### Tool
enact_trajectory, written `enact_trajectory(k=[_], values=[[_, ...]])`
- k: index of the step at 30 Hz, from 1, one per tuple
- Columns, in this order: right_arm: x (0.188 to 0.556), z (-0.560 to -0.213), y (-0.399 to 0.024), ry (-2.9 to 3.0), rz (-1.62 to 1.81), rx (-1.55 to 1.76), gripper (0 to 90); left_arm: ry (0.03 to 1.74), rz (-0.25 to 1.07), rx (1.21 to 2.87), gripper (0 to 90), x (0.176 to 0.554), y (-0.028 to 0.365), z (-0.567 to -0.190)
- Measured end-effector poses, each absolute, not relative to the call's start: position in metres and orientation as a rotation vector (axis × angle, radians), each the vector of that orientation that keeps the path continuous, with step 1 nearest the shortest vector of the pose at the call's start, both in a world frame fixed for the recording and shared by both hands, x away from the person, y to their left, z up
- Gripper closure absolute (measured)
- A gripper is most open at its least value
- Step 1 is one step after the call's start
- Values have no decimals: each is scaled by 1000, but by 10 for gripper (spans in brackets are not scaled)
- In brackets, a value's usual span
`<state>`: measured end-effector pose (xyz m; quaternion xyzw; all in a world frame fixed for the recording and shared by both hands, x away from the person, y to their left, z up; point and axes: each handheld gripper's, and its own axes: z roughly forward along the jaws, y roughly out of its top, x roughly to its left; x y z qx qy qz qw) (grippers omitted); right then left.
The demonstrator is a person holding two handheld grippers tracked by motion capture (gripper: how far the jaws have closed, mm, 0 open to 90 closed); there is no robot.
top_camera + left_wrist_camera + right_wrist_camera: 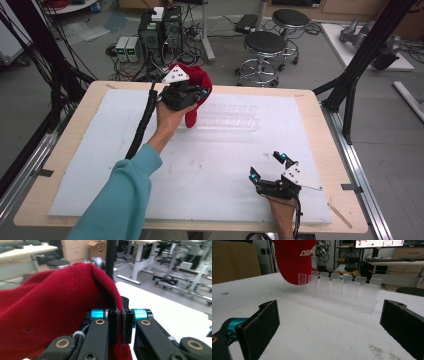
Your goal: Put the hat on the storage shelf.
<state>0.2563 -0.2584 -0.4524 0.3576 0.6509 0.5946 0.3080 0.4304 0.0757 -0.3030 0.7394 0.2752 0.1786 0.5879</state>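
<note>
A red cap (196, 90) hangs in the air above the far middle of the white table (100, 165), held up by my left gripper (200, 93). In the left gripper view the jaws are pinched on the cap's red fabric (50, 305), left gripper (121, 322) shut on it. A clear acrylic rack (227, 117) with several upright slats stands just right of the cap; in the right gripper view the cap (294, 257) with white lettering hovers over the rack's (342, 290) left end. My right gripper (269, 166) rests open near the table's front right, pads (262, 325) wide apart.
Two black stools (265, 47) and computer boxes with cables (160, 30) stand on the floor beyond the table. Black frame posts (360, 65) rise at the right. A cable (142, 125) trails from the left gripper across the table.
</note>
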Motion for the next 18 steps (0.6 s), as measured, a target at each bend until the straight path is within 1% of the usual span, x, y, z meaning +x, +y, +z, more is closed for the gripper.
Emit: enact_trajectory(k=[6,18], values=[[256,-452,-258,1720,1572,951,14,644,367,1729,871,430,71,-307],[256,-452,-258,1719,1570,952,14,664,335,1748,860,428,74,-303]])
